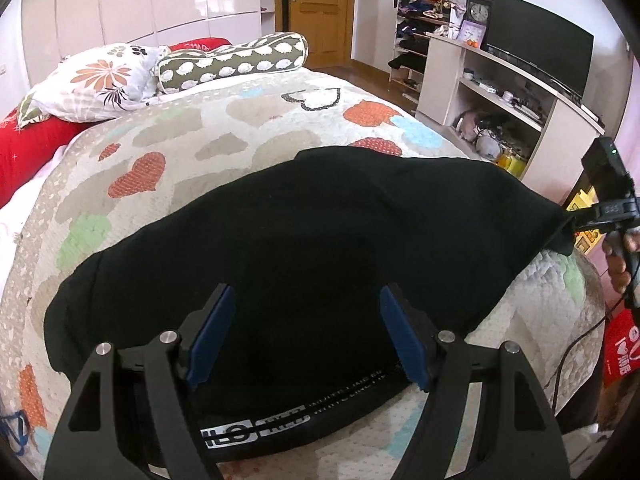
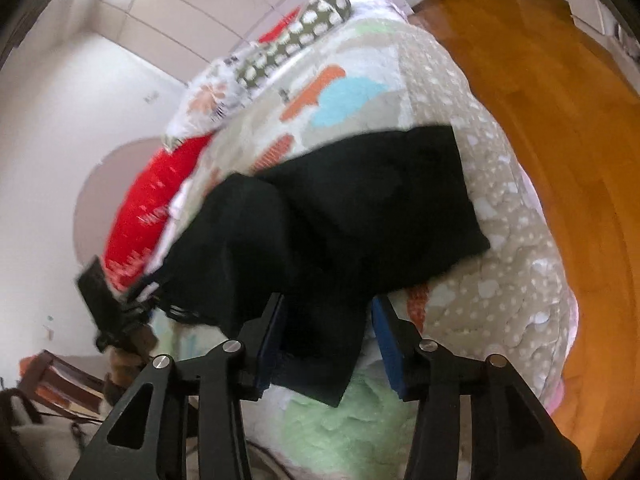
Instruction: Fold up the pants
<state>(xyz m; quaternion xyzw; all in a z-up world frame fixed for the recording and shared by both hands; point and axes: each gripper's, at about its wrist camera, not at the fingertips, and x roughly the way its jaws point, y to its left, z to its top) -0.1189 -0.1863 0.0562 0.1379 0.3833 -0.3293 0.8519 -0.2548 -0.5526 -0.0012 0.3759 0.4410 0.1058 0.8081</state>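
Black pants lie spread across the near part of the quilted bed, their lettered waistband toward me. My left gripper is open and hovers over the pants near the waistband, holding nothing. In the left wrist view my right gripper sits at the pants' right corner, at the bed's edge. In the right wrist view the pants look bunched, and a corner of the cloth lies between my right gripper's open jaws. The left gripper shows at the left of that view.
Pillows and a dotted bolster lie at the head of the bed, with a red cushion at the left. A white shelf unit with a TV stands to the right. Wooden floor runs beside the bed.
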